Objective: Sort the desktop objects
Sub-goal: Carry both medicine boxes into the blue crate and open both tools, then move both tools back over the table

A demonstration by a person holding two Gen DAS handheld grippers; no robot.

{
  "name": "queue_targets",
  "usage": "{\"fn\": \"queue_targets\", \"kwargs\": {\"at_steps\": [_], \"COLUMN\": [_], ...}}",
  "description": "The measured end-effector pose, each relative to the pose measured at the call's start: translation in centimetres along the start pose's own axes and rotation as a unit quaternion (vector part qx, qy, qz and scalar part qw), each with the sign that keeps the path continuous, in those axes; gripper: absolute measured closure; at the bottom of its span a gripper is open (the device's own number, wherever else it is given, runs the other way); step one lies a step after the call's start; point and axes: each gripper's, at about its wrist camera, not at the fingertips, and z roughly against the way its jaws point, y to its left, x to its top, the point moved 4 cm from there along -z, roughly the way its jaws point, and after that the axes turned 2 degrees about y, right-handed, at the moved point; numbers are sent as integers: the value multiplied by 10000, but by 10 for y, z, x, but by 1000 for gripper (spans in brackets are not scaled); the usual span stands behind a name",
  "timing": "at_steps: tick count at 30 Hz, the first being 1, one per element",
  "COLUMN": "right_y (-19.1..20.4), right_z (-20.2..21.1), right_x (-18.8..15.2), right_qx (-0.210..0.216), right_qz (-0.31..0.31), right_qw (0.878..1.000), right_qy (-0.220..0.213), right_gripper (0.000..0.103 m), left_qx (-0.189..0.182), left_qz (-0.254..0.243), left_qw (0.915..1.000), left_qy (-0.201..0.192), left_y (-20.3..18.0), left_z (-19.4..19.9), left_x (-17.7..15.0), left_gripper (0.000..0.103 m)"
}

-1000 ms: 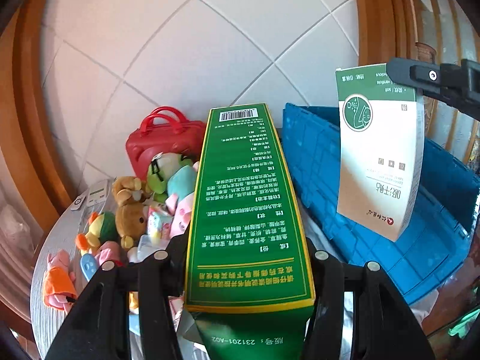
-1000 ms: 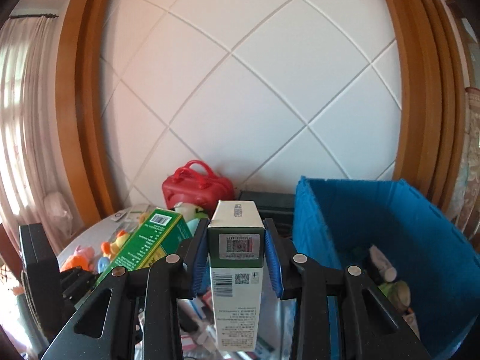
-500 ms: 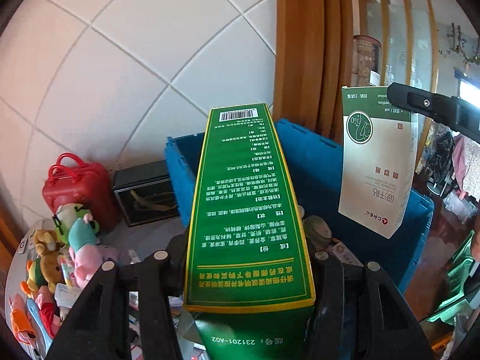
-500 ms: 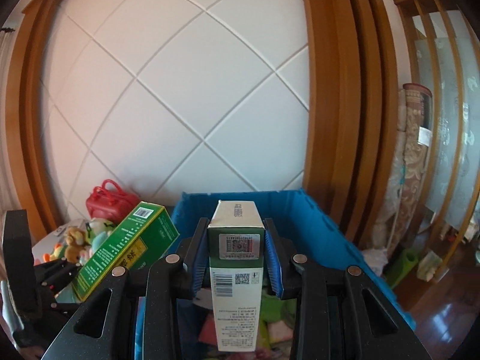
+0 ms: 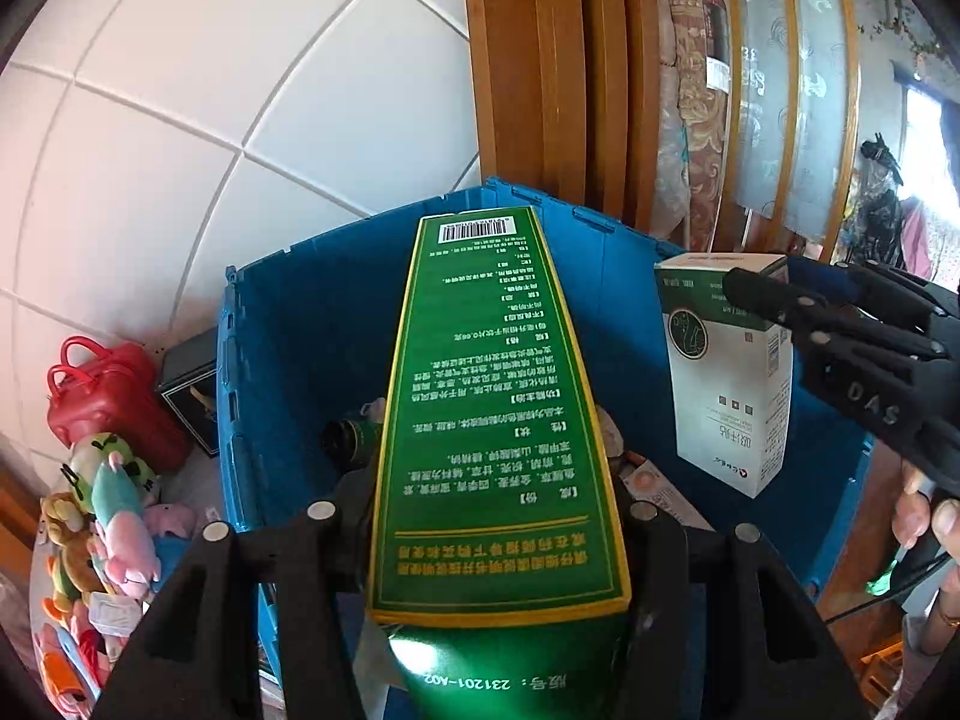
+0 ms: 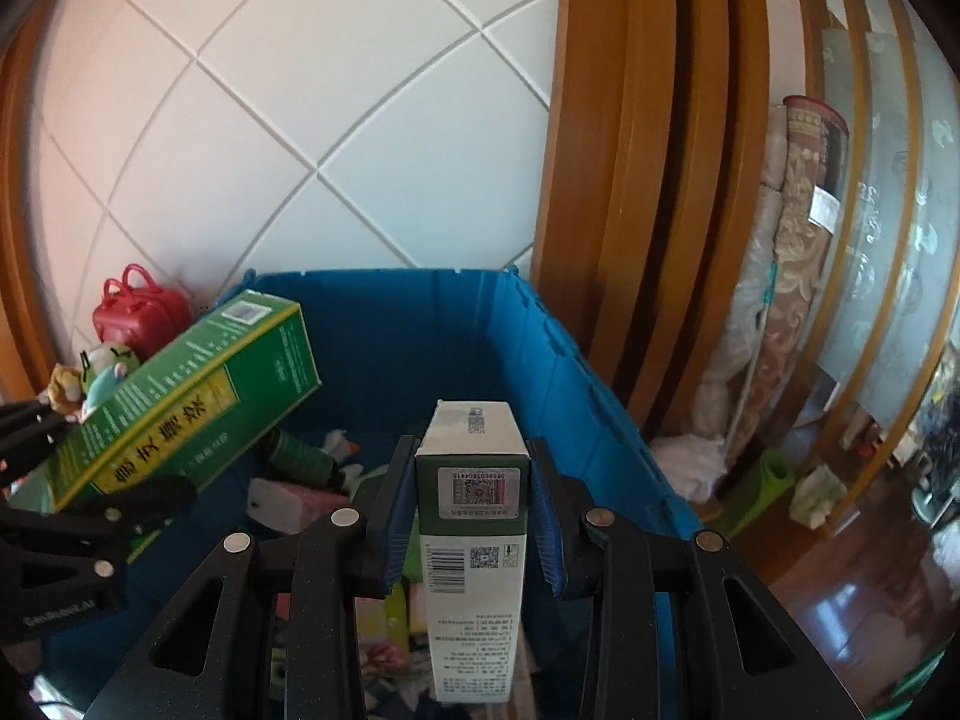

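Note:
My left gripper (image 5: 492,516) is shut on a long green medicine box (image 5: 492,408), which sticks out over the open blue crate (image 5: 288,324). The same green box (image 6: 180,396) shows at the left of the right wrist view, slanting over the blue crate (image 6: 540,330). My right gripper (image 6: 471,480) is shut on a white and green carton (image 6: 474,540), held upright above the crate's inside. In the left wrist view that carton (image 5: 726,378) hangs at the right with the right gripper (image 5: 762,282) clamped on its top. Several small packets and bottles lie on the crate floor.
A red toy handbag (image 5: 102,396), a black box (image 5: 192,396) and a heap of plush toys (image 5: 108,498) sit on the table left of the crate. Behind stands a white tiled wall with a wooden frame (image 6: 630,180). A person's fingers (image 5: 924,516) show at the right edge.
Both grippers swung right, from over the toy pile to above the blue crate, each keeping its box. The right gripper and its carton have also dropped lower toward the crate.

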Motion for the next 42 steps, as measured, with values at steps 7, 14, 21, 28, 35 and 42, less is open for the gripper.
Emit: {"fn": "queue_targets", "kwargs": {"at_steps": [7,14,21,28,35,42], "right_y": [-9,-19,-22,-23,-37,-37], "right_z": [-31,-36,-30,-28,-25,-22], "right_x": [-23,-28,-25,-22,-24,-26], "right_qx": [-310,-770,-1054,-1201,-1060,-1230], "right_qz": [34,-93,-154,-156,-597,-638], "right_qw": [9993,9968,9943,9926,9925,9901], "right_qy": [228,199,33,-51,-140,-200], "right_gripper": [69,68,22,0,0,0], "left_qx": [188,414,342,361,460,419], "left_qz": [-207,-296,-130,-109,158,510], "left_qw": [9995,9987,9993,9993,9988,9963], "left_qy": [144,101,97,36,-25,-546], "left_y": [-10,-16,-7,-5,5,23], "left_z": [-8,-10,-11,-8,-7,29], "left_x": [-1,-2,-1,-1,-1,-8], "left_gripper": [40,25,25,25,25,25]}}
